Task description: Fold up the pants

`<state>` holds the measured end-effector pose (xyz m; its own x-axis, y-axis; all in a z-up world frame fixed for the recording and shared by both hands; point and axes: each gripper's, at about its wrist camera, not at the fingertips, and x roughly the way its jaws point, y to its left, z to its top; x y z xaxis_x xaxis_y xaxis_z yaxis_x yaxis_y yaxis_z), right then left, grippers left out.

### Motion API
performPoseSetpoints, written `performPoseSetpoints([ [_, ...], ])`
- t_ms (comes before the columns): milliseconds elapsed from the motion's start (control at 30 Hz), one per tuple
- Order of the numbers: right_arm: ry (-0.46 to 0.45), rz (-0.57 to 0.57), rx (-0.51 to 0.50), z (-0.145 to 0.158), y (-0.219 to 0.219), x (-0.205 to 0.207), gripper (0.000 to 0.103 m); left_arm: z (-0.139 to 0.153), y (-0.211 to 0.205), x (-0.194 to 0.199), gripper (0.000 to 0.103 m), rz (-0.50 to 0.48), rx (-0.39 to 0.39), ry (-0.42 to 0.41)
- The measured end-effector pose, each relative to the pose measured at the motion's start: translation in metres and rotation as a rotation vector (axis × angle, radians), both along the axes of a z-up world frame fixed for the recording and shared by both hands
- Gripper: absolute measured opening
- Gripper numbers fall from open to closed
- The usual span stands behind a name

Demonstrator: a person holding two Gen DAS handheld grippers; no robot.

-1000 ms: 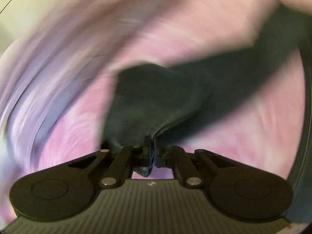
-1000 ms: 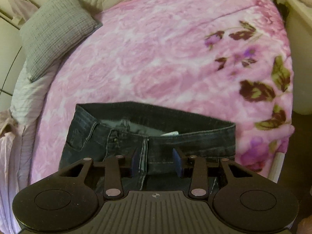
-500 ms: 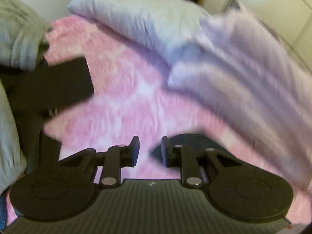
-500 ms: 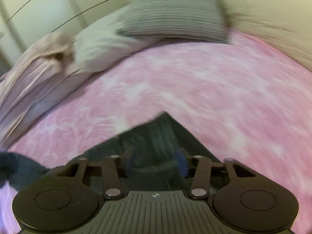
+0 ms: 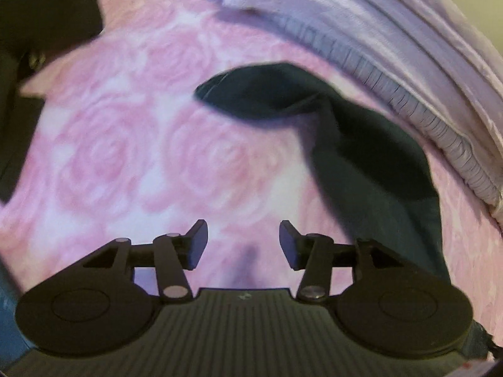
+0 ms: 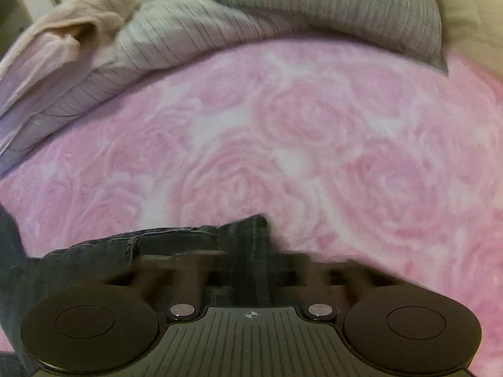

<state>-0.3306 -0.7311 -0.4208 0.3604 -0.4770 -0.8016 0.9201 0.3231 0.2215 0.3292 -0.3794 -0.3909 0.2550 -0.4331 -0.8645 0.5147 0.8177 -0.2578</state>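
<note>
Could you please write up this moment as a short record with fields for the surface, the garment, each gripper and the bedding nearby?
surface: pink rose-patterned blanket
garment: dark jeans, crumpled on the blanket ahead and to the right in the left wrist view
left gripper: open, nothing between its jaws, which have just been opening
right gripper: blurred, shut on a fold of the jeans, jaws just closed
bedding: grey pillow and striped duvet at the far edge

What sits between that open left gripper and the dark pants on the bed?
Nothing visible. Only bare pink rose blanket lies between the left gripper, its jaws just opened and empty, and the dark pants, which lie ahead to its right.
</note>
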Motion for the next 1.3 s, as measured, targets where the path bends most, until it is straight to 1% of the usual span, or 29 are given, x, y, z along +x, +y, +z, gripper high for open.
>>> performPoseSetpoints([
  [33, -0.049, -0.024, -0.007, 0.009, 0.003, -0.008, 0.004, 0.001, -0.007, 0.004, 0.049, 0.001, -0.012, -0.015],
  [100, -0.078, -0.077, -0.046, 0.026, 0.012, -0.02, 0.003, 0.001, -0.025, 0.015, 0.058, 0.009, -0.032, -0.033],
  [167, -0.085, -0.118, -0.077, 0.04, 0.019, -0.025, 0.003, -0.003, -0.047, 0.026, 0.062, 0.014, -0.063, -0.01],
  [233, -0.083, -0.147, -0.088, 0.049, 0.024, -0.031, 0.003, -0.007, -0.071, 0.033, 0.066, 0.018, -0.128, 0.026],
  [267, -0.076, -0.156, -0.096, 0.053, 0.026, -0.032, 0.003, -0.009, -0.081, 0.035, 0.069, 0.015, -0.147, 0.039],
  [367, -0.066, -0.17, -0.107, 0.06, 0.03, -0.032, 0.003, -0.018, -0.113, 0.041, 0.069, 0.022, -0.202, 0.056],
  [400, -0.063, -0.172, -0.11, 0.063, 0.03, -0.032, 0.003, -0.021, -0.125, 0.042, 0.065, 0.016, -0.188, 0.052],
  [433, -0.053, -0.173, -0.115, 0.064, 0.029, -0.03, 0.003, -0.024, -0.133, 0.042, 0.057, 0.004, -0.167, 0.046],
  [467, -0.046, -0.174, -0.121, 0.066, 0.031, -0.028, 0.003, -0.027, -0.14, 0.042, 0.015, -0.027, -0.134, 0.033],
  [500, -0.042, -0.176, -0.129, 0.067, 0.032, -0.026, 0.003, -0.028, -0.143, 0.041, 0.0, -0.064, -0.096, 0.019],
  [533, -0.042, -0.186, -0.136, 0.068, 0.033, -0.026, 0.003, -0.024, -0.139, 0.039, 0.0, -0.068, -0.094, 0.001],
  [600, -0.053, -0.198, -0.158, 0.074, 0.037, -0.027, 0.003, 0.002, -0.113, 0.031, 0.0, -0.046, -0.184, -0.028],
  [633, -0.058, -0.201, -0.17, 0.078, 0.039, -0.029, 0.003, 0.017, -0.099, 0.025, 0.0, -0.03, -0.211, -0.04],
  [733, -0.068, -0.222, -0.199, 0.091, 0.047, -0.036, 0.003, 0.08, -0.052, 0.001, 0.0, 0.028, -0.278, -0.072],
  [800, -0.071, -0.238, -0.213, 0.098, 0.05, -0.041, 0.002, 0.126, -0.034, -0.015, 0.001, 0.031, -0.285, -0.122],
  [833, -0.068, -0.244, -0.22, 0.102, 0.05, -0.044, 0.002, 0.147, -0.032, -0.02, 0.001, 0.031, -0.285, -0.145],
  [900, -0.076, -0.25, -0.228, 0.11, 0.049, -0.048, 0.002, 0.183, -0.048, -0.025, 0.002, 0.001, -0.259, -0.194],
  [933, -0.08, -0.25, -0.229, 0.112, 0.047, -0.049, 0.002, 0.193, -0.064, -0.023, 0.003, -0.03, -0.243, -0.214],
  [967, -0.076, -0.252, -0.23, 0.115, 0.044, -0.049, 0.002, 0.198, -0.088, -0.021, 0.008, -0.069, -0.219, -0.243],
  [1000, -0.069, -0.259, -0.233, 0.116, 0.04, -0.049, 0.002, 0.195, -0.117, -0.016, 0.009, -0.112, -0.186, -0.264],
  [1033, -0.065, -0.277, -0.232, 0.115, 0.035, -0.05, 0.002, 0.186, -0.146, -0.012, 0.01, -0.152, -0.15, -0.263],
  [1067, -0.06, -0.304, -0.221, 0.112, 0.028, -0.051, 0.002, 0.169, -0.179, -0.004, 0.011, -0.183, -0.112, -0.237],
  [1100, -0.05, -0.331, -0.21, 0.107, 0.022, -0.053, 0.002, 0.144, -0.214, 0.005, 0.019, -0.219, -0.066, -0.192],
  [1133, -0.036, -0.358, -0.19, 0.101, 0.013, -0.054, 0.003, 0.126, -0.236, 0.009, 0.024, -0.236, -0.015, -0.185],
  [1167, -0.019, -0.385, -0.155, 0.092, 0.004, -0.054, 0.003, 0.106, -0.257, 0.011, 0.03, -0.255, 0.058, -0.19],
  [1200, 0.003, -0.408, -0.127, 0.083, -0.003, -0.054, 0.003, 0.09, -0.269, 0.01, 0.03, -0.284, 0.114, -0.212],
  [1233, 0.021, -0.418, -0.102, 0.073, -0.01, -0.053, 0.003, 0.081, -0.271, 0.006, 0.03, -0.305, 0.152, -0.249],
  [1267, 0.041, -0.411, -0.082, 0.064, -0.014, -0.051, 0.003, 0.073, -0.265, 0.002, 0.035, -0.315, 0.174, -0.282],
  [1300, 0.055, -0.404, -0.078, 0.058, -0.016, -0.048, 0.002, 0.066, -0.252, 0.002, 0.044, -0.312, 0.171, -0.291],
])
